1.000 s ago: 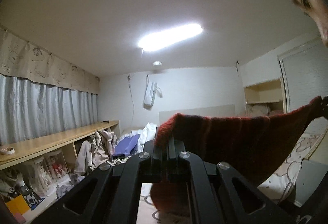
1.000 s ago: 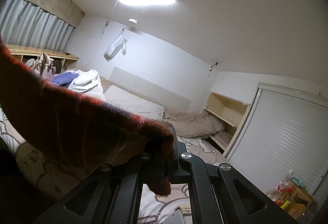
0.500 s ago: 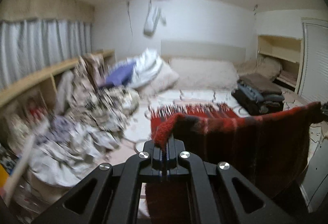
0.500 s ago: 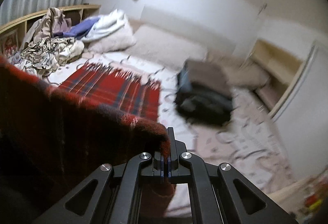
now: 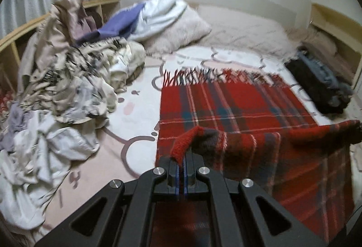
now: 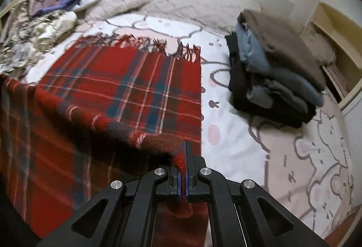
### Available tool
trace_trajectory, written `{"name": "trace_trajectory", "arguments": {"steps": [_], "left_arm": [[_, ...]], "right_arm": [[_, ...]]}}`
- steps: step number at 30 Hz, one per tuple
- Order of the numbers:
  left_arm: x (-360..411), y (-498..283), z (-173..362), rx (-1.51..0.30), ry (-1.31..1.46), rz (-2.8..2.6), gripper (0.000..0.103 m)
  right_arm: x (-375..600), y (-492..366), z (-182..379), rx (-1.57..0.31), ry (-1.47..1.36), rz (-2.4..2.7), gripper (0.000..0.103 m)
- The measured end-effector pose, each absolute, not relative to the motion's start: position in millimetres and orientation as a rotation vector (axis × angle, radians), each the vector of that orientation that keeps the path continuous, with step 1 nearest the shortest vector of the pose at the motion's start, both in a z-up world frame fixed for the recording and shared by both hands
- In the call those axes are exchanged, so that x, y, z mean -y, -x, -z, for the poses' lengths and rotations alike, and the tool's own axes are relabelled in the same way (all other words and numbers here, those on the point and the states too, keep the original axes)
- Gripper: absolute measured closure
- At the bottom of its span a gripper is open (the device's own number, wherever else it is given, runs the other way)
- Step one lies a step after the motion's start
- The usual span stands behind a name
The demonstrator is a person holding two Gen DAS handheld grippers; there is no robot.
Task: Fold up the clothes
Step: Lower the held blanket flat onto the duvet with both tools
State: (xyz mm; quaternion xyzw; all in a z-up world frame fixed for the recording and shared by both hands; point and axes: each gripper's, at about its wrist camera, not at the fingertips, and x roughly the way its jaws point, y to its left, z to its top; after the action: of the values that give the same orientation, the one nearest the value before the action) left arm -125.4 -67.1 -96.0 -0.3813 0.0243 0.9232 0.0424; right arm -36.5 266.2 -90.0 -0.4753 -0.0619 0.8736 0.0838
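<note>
Blurring right tongs (image 6: 183, 170), pinched scarf (image 6: 126, 79)

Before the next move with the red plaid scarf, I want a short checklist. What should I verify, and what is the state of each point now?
1. Left gripper is shut on one corner of the red plaid scarf: ok.
2. Right gripper is shut on the other corner: ok.
3. The held edge between both grippers is level and without twist: cannot tell, the picture is blurred.
4. The fringed end lies flat on the bed sheet: ok.
5. The scarf is apart from the folded stack: ok.
6. The scarf is apart from the unfolded clothes pile: ok.
</note>
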Motion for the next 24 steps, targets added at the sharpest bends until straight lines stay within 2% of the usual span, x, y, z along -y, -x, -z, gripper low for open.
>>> {"name": "trace_trajectory", "arguments": {"steps": [15,24], "left_arm": [[58.5,307.8,105.9,-0.119,1.193,-2.878,0.1],[36.3,387.6,165.2,-0.31,1.432,-2.814,0.1]], "right_arm": [[-298.0,231.8,112.4,0.298,1.386,-2.513,0.102],[-307.1,327.3,185.2,0.342,1.629,-2.34,0.102]]}}
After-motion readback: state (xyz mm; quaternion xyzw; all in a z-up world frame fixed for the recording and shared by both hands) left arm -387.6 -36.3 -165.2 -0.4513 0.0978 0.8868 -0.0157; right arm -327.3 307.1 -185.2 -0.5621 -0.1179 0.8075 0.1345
